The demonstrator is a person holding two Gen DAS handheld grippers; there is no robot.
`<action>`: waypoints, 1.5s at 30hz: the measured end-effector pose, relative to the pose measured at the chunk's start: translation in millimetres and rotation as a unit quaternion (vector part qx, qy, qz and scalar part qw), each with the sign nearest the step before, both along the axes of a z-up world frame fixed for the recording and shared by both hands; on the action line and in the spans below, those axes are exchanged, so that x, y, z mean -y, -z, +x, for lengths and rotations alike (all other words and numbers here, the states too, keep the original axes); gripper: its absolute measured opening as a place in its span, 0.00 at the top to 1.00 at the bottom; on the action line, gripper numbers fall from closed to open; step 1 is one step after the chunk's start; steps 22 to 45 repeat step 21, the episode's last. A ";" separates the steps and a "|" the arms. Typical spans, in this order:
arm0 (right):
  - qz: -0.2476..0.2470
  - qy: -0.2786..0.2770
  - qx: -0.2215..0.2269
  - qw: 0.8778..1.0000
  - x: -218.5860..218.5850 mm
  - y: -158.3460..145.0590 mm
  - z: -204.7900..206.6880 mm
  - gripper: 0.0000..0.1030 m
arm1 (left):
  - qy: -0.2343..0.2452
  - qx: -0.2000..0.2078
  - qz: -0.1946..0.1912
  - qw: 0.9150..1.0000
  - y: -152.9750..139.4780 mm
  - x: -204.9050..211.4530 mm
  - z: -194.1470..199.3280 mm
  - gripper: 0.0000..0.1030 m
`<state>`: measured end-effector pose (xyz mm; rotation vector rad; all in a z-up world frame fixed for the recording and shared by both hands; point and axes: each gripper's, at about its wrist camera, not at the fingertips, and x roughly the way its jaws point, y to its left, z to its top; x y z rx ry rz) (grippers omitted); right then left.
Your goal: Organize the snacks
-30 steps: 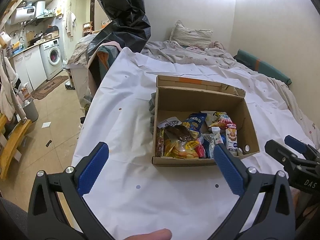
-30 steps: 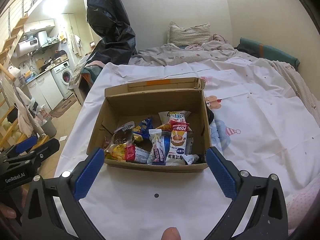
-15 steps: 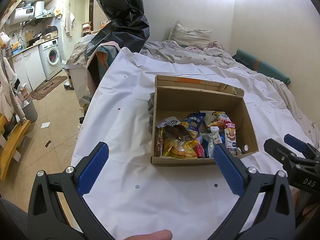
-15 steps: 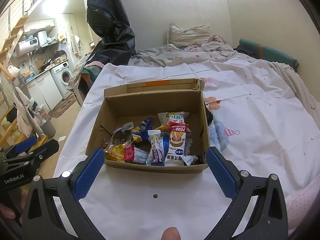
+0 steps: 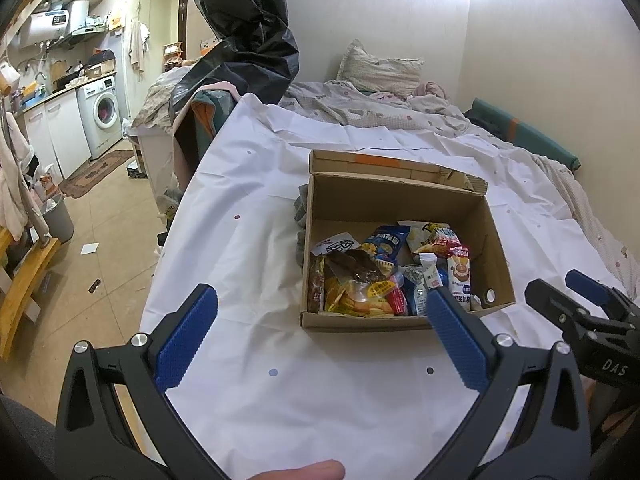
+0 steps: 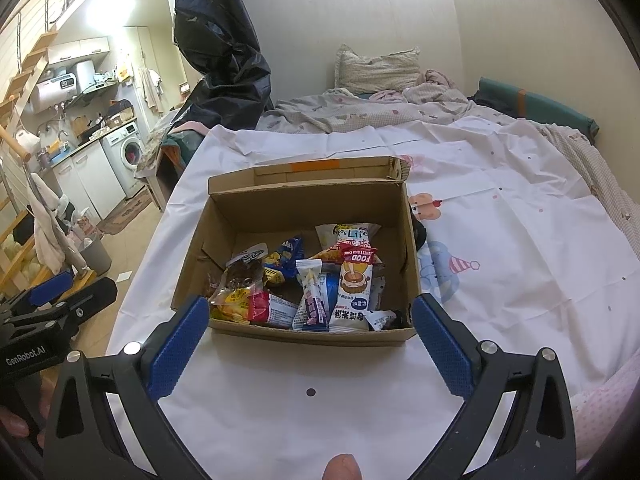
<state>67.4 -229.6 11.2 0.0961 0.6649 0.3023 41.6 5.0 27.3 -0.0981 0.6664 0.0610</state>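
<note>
I hold my left gripper (image 5: 320,324) and right gripper (image 6: 310,330) level, jaws wide, empty, just short of the snack box (image 6: 280,204).

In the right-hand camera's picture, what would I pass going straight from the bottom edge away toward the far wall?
Fingertip → open right tool → cardboard box → snack packets inside it → white sheet → rumpled bedding → pillow.

One cardboard box (image 6: 296,204); roughly ten snack packets (image 6: 354,288) inside, overlapping too much for an exact count; two claws, left (image 5: 320,332) and right (image 6: 310,330); one pillow (image 6: 376,66).
</note>
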 end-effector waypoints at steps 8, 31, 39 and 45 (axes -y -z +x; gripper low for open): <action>-0.002 0.001 0.002 1.000 2.0 0.2 1.2 0.00 | 0.000 0.000 0.000 1.000 -0.4 2.4 -0.8 0.00; -0.004 0.000 -0.001 1.000 4.1 0.3 3.3 0.00 | 0.001 -0.004 -0.003 1.000 0.6 1.8 -0.7 0.00; -0.004 0.000 -0.001 1.000 4.1 0.3 3.3 0.00 | 0.001 -0.004 -0.003 1.000 0.6 1.8 -0.7 0.00; -0.004 0.000 -0.001 1.000 4.1 0.3 3.3 0.00 | 0.001 -0.004 -0.003 1.000 0.6 1.8 -0.7 0.00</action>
